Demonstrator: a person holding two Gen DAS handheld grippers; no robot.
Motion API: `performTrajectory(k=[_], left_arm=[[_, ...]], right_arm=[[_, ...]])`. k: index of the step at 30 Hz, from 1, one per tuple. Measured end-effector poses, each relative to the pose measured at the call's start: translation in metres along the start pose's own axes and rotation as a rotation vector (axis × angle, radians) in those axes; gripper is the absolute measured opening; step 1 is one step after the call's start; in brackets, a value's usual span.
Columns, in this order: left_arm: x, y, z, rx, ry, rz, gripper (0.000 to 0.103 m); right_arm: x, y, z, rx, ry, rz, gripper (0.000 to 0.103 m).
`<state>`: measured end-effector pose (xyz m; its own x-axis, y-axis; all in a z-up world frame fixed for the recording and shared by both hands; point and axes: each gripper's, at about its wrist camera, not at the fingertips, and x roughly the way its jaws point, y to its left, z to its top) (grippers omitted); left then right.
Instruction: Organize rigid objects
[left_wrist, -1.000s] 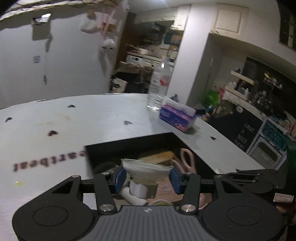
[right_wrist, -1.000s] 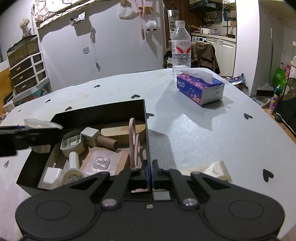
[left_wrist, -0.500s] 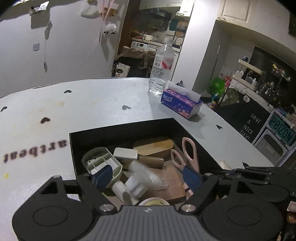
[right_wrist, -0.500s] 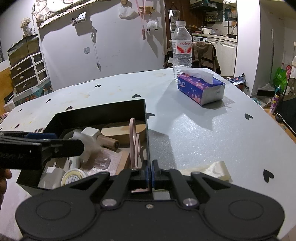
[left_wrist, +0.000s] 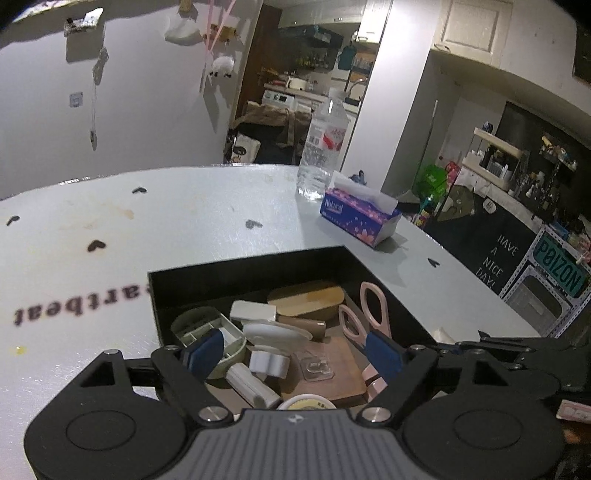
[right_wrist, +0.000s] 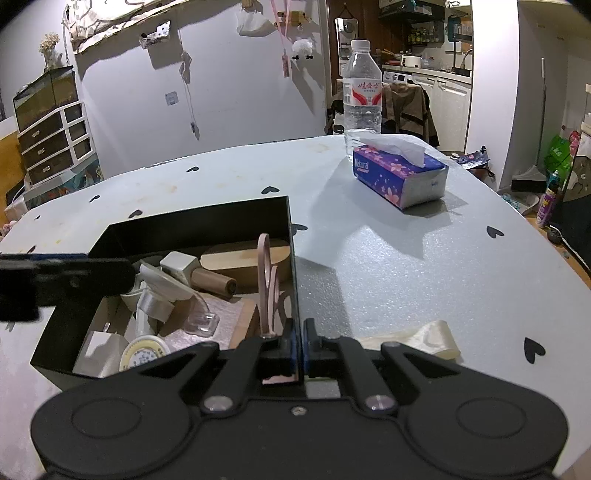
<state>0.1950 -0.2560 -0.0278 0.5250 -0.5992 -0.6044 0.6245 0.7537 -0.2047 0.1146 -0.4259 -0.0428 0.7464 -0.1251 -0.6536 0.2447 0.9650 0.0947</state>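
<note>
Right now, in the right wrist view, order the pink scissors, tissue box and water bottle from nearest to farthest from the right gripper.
1. Pink scissors, in the black box, just left of the right gripper.
2. Tissue box, mid-table, right.
3. Water bottle, behind it.

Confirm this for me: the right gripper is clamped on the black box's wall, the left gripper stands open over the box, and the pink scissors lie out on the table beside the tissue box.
One thing is wrong: the pink scissors are inside the black box, against its right wall, not beside the tissue box. The left wrist view shows this. The rest holds: the right gripper pinches the box's wall, and the left gripper stands open over the box.
</note>
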Motion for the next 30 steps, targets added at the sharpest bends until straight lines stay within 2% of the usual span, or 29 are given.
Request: performTrajectory(k=[4,10,21,28,30], left_arm=[[-0.013,0.006,0.000,-0.015,-0.033,0.027,0.092],[-0.030,0.013,-0.004,-0.043,-0.075,0.113,0.103],[-0.048,0.017,-0.023,-0.062,-0.093,0.215,0.103],[-0.067,0.011,-0.028,-0.057,-0.146,0.249,0.103],[-0.074,0.007,-0.030,-0.057,-0.165,0.255,0.103]], right_arm=[[0.000,0.000,0.000,0.002,0.000,0.000,0.004],[-0.001,0.000,0.000,0.000,0.000,-0.001,0.004],[-0.008,0.000,0.001,-0.007,-0.023,-0.001,0.004],[-0.041,0.005,0.009,-0.029,-0.117,0.009,0.005],[-0.055,0.007,0.008,-0.032,-0.151,0.015,0.010]])
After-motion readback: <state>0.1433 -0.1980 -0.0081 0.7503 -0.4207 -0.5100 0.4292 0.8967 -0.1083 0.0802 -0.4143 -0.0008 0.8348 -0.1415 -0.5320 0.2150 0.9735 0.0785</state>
